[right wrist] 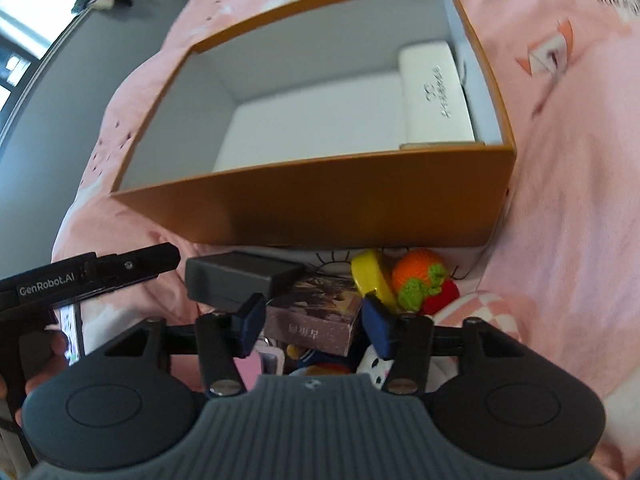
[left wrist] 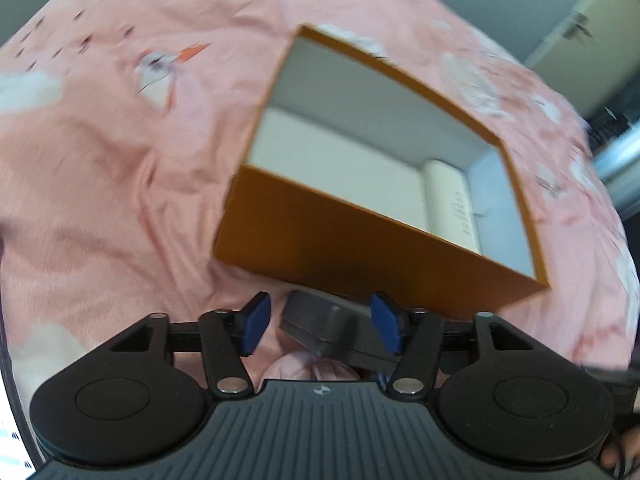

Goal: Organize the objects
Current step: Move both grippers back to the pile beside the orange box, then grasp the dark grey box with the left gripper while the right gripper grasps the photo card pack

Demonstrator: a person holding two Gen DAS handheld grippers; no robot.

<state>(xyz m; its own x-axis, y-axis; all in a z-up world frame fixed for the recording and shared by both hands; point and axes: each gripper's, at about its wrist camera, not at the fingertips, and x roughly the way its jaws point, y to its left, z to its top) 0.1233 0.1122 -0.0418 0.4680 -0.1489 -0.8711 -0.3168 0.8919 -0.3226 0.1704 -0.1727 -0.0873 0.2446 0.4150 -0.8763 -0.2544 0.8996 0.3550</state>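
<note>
An open orange box [left wrist: 360,252] with a white inside lies on a pink bedspread; it also shows in the right wrist view [right wrist: 320,208]. A white case [right wrist: 436,92] lies inside it at the right, also seen in the left wrist view [left wrist: 452,204]. My left gripper [left wrist: 322,326] is open around a dark grey case [left wrist: 332,328], which touches its right pad and leaves a gap at the left pad. That grey case [right wrist: 236,276] lies before the box. My right gripper [right wrist: 316,320] is open around a small brown printed box [right wrist: 316,320].
Beside the brown box lie a yellow disc [right wrist: 372,276], an orange, green and red crocheted toy [right wrist: 424,280] and a white plush toy [right wrist: 376,368]. The left gripper's black body [right wrist: 80,280] is at the left. The pink bedspread [left wrist: 100,180] surrounds everything.
</note>
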